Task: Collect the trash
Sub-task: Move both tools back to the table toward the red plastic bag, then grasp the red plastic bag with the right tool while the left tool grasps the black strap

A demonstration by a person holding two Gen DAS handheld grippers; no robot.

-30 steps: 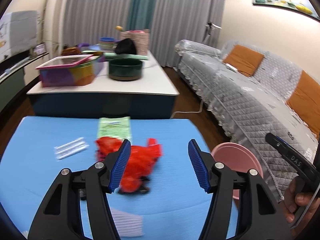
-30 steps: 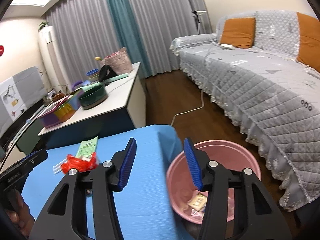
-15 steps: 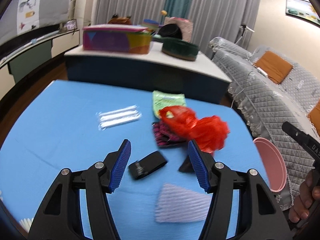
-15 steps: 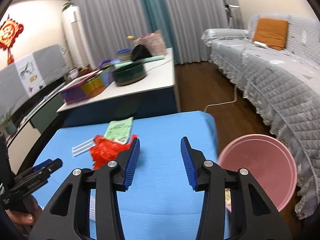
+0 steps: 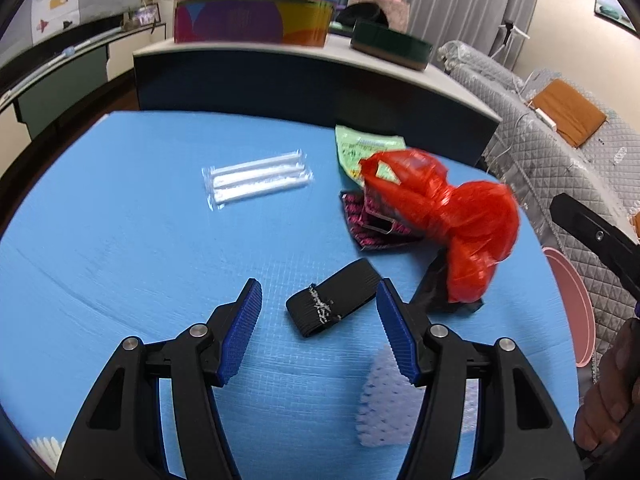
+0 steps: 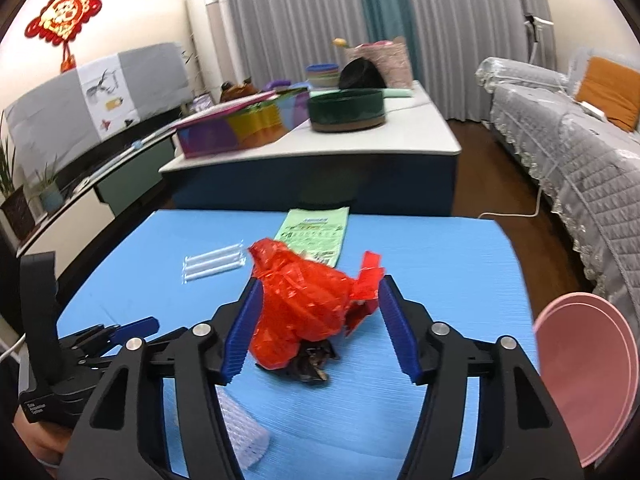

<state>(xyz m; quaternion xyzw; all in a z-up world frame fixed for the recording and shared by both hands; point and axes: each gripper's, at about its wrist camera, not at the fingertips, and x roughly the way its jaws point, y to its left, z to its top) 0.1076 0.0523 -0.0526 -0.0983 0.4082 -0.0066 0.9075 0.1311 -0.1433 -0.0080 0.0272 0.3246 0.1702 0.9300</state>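
Observation:
Trash lies on a blue table (image 5: 120,240). A crumpled red plastic bag (image 5: 448,216) lies at the right, also in the right wrist view (image 6: 304,304). A black band (image 5: 334,300) lies between the jaws of my open, empty left gripper (image 5: 318,326). My right gripper (image 6: 320,328) is open around the red bag, jaws apart from it. A clear packet of straws (image 5: 256,178), a green packet (image 5: 360,148), a pink-black wrapper (image 5: 368,224), a dark wrapper (image 6: 312,360) and white foam netting (image 5: 384,404) also lie there. A pink bin (image 6: 588,380) stands off the table's right edge.
A white counter (image 6: 400,136) behind the table carries a colourful box (image 6: 240,128) and a dark green bowl (image 6: 346,110). A grey covered sofa (image 6: 580,136) runs along the right. My left gripper also shows low left in the right wrist view (image 6: 96,340).
Both grippers have swung left toward the table and lower. The left gripper now frames the black band; the right gripper now frames the red bag, with the bin off to its right.

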